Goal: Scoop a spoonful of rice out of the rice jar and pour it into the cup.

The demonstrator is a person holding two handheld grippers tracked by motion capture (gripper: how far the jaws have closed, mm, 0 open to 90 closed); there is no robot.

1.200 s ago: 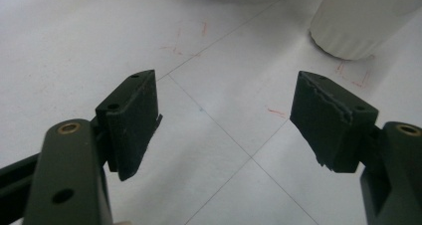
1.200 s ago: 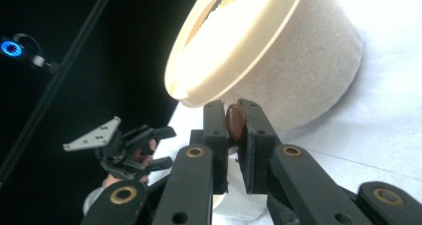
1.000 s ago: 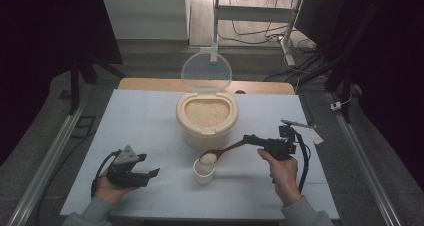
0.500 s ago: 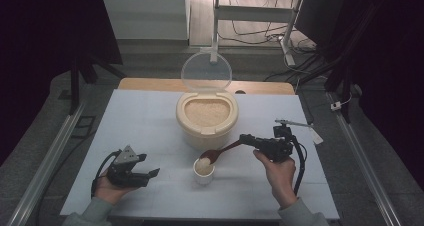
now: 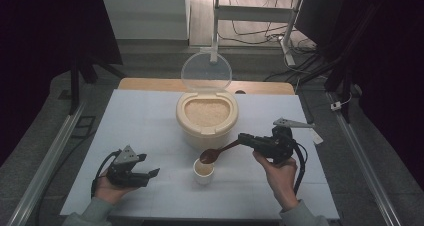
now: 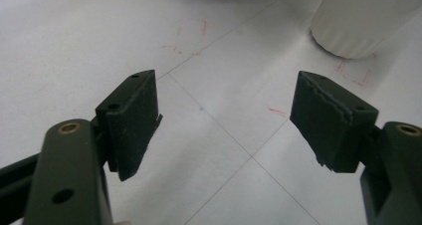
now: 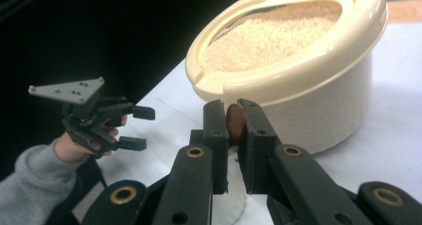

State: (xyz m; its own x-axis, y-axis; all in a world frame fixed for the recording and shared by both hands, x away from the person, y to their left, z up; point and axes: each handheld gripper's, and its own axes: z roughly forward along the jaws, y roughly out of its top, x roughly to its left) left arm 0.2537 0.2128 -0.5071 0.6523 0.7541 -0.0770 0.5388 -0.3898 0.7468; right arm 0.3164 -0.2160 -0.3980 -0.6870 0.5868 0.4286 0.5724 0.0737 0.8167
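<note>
Brown spoon [image 5: 216, 153], item one: handle clamped between the jaws of the right gripper [image 5: 246, 138], bowl hanging just above the small white cup [image 5: 203, 171]. In the right gripper view the handle end [image 7: 235, 123] sits pinched between the two pads, the gripper [image 7: 232, 120] closed tight on it.

Cream container [image 5: 207, 118], item two: round tub of pale grain, clear lid [image 5: 206, 72] hinged up and back, standing just behind the cup near the middle of the white table [image 5: 140, 131]. Task in hand, as judged: carrying grain by spoon from tub to cup; the cup already holds some.

Left gripper [image 5: 131, 170], item three: resting low on the table at the person's left, jaws apart with nothing between them; the left gripper view shows bare board between the pads [image 6: 132, 123] and the cup's ribbed wall [image 6: 363, 21] farther off.

Hazards, judged:
- Grip is at the far end of a long handle; a roll of the wrist would likely tip the bowl and scatter grain on the table.
- Cup is light and unsteadied; a knock from the spoon's underside could topple it.
- Return path to the tub passes close to its front rim; a low swing would strike it.

Clearances: open board left and right of tub and cup; raised lid blocks approach from behind; near table edge lies close under both forearms.
</note>
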